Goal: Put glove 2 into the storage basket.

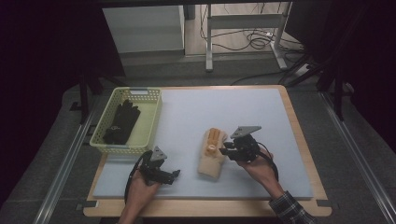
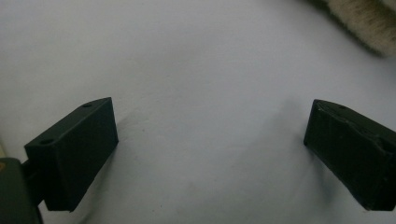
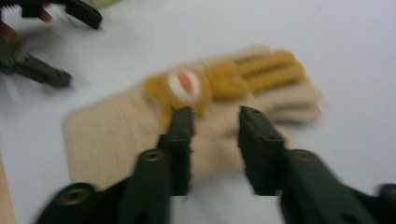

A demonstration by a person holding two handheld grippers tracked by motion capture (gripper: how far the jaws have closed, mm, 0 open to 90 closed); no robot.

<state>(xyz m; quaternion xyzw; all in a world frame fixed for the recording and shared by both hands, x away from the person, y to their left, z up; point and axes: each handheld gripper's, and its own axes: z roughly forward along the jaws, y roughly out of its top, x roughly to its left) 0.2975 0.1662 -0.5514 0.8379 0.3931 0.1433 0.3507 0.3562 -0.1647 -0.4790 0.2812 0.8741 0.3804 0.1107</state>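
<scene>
The beige glove (image 1: 211, 154) lies flat at centre frame on the mat (image 1: 261, 121), the right gripper (image 1: 223, 150) just beside it with jaws part-spread, the left gripper (image 1: 175, 173) at lower left (jaws wide, nothing between), the basket (image 1: 152, 122) at upper left.

Dim room, evenly lit work surface, motion blur in one view.
High view: dark vignette at both sides, pale mat (image 1: 243, 116) bright, soft shadows only. Left gripper view: soft focus, faint shadows beside the jaws. Right gripper view: beige glove (image 3: 187, 121) and jaw edges smeared by blur.
</scene>
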